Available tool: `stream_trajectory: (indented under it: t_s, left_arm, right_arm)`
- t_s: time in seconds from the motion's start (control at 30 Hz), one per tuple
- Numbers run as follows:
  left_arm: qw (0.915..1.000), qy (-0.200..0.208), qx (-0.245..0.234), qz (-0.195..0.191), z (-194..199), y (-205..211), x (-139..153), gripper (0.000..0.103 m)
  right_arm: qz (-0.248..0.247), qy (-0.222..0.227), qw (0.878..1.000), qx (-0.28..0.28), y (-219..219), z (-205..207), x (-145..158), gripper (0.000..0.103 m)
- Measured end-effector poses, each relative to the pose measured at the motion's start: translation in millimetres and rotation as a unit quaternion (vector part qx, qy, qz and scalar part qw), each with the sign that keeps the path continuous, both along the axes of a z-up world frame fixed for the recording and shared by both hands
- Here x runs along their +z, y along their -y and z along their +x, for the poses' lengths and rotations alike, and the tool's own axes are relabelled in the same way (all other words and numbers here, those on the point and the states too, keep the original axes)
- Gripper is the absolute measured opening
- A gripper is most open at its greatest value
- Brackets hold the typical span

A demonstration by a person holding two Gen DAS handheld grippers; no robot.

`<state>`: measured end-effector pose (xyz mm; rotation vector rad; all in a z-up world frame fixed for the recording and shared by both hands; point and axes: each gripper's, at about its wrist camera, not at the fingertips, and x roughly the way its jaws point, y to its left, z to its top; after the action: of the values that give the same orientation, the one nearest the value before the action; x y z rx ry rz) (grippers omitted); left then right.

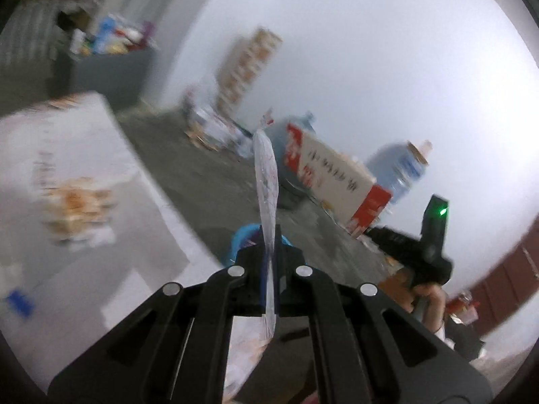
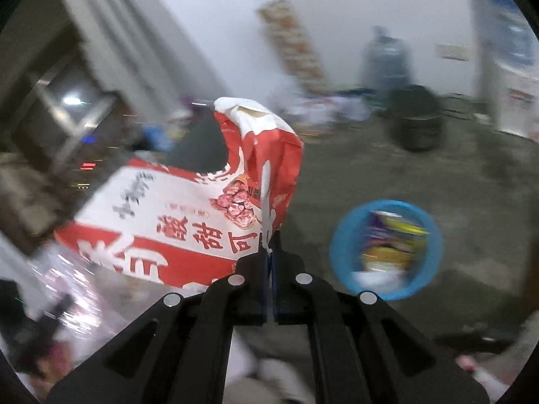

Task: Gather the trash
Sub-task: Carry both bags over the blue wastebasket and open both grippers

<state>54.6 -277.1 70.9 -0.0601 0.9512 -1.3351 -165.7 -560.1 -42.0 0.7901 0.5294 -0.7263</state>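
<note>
- In the middle of the left wrist view, the left gripper [image 1: 269, 235] has its two fingers squeezed together on a thin clear wrapper [image 1: 266, 175] that sticks straight up out of them
- Just behind those fingers, a bit of the blue basket [image 1: 241, 240] peeks out, low in the middle of the frame
- On the right side of that same view, the right gripper [image 1: 380, 232] shows as a black tool with a small green light, and a hand [image 1: 427, 298] holds it from below
- The red and white bag [image 1: 331, 180] hangs off that tool, right of the middle, and looks like a flat box from here
- A big blue water jug [image 1: 399, 168] stands behind the bag, by the white wall [image 1: 370, 50]
- A big white box [image 1: 67, 185] fills the left side, and a gray bin [image 1: 111, 67] full of stuff sits in the upper left
- In the right wrist view, the right gripper [image 2: 269, 239] is pinched tight on the edge of the red and white bag [image 2: 175, 215], which spreads out to the left and up
- The blue basket [image 2: 340, 262] sits on the gray floor [image 2: 370, 175] in the lower right, a little apart from the fingers, with a purple and yellow packet [image 2: 390, 239] inside
- A dark round bin [image 2: 417, 121] stands in the upper right, and much of this view is blurry
</note>
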Motion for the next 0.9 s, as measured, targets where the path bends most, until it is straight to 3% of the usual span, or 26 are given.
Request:
stream_trajectory:
  t_s: [0.23,0.47,0.57,0.6,0.67,0.7,0.73,0.83,0.9]
  left_arm:
    - [0.9924,-0.044,-0.084,0.079,-22,137,-57,0.001]
    - [0.9722,-0.107,-0.128,0.164,-30,226,-138,0.001]
    - [0.9593,-0.136,-0.144,0.201,-34,262,-181,0.001]
    - [0.9561,-0.148,-0.145,0.207,-36,270,-191,0.001]
    - [0.9457,-0.182,-0.132,0.235,-34,291,-223,0.004]
    - [0.9426,-0.193,-0.124,0.243,-33,296,-233,0.01]
    - [0.9385,-0.207,-0.112,0.252,-33,299,-245,0.019]
    - [0.9279,-0.238,-0.094,0.271,-29,302,-267,0.025]
    - [0.9294,-0.245,-0.099,0.258,-30,299,-265,0.03]
  right_arm:
    - [0.042,-0.148,0.985,-0.081,31,-1,-88,0.002]
    - [0.085,-0.216,0.968,-0.099,67,15,-145,0.002]
    - [0.104,-0.231,0.962,-0.102,89,19,-164,0.004]
    - [0.118,-0.234,0.959,-0.104,97,19,-173,0.009]
    - [0.151,-0.228,0.956,-0.109,110,20,-188,0.025]
    - [0.156,-0.219,0.957,-0.113,115,19,-194,0.04]
    - [0.156,-0.219,0.955,-0.126,119,17,-197,0.046]
    - [0.154,-0.198,0.958,-0.141,118,11,-198,0.047]
    - [0.142,-0.176,0.963,-0.146,116,5,-191,0.051]
